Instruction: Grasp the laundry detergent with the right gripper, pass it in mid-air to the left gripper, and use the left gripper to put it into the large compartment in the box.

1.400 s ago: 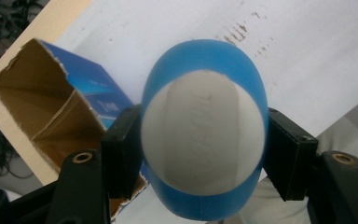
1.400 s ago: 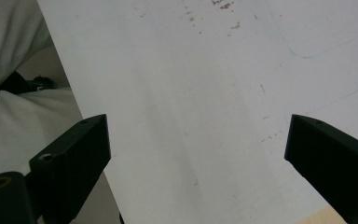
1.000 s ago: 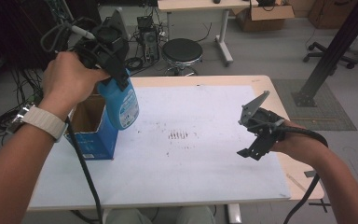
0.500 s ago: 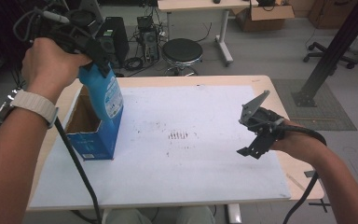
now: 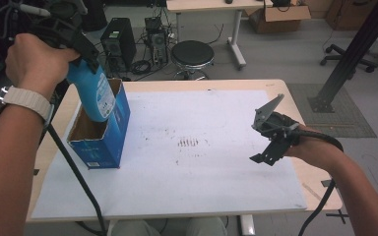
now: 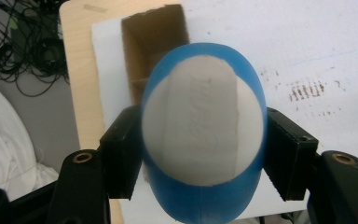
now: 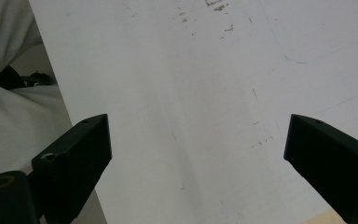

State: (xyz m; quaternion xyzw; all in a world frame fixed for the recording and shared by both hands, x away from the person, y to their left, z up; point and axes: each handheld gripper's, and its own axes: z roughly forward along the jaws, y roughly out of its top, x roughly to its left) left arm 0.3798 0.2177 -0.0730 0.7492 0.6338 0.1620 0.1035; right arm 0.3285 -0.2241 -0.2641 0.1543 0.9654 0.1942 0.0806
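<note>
Looking from high view: blue bottle (image 5: 94,93) clamped in left gripper (image 5: 81,54), upright, base dipped into open blue box (image 5: 106,135) at table's left. Left gripper view: box opening seen straight below bottle. Right gripper view: right gripper (image 7: 200,158) spread wide, nothing held

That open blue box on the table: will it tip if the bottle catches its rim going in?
Probably. The blue box stands tall on a narrow base and looks like light cardboard, apparently empty inside. Nothing braces it: the right gripper hovers open, well away. The bottle is rounded and smooth, so it may slide off the rim.
</note>
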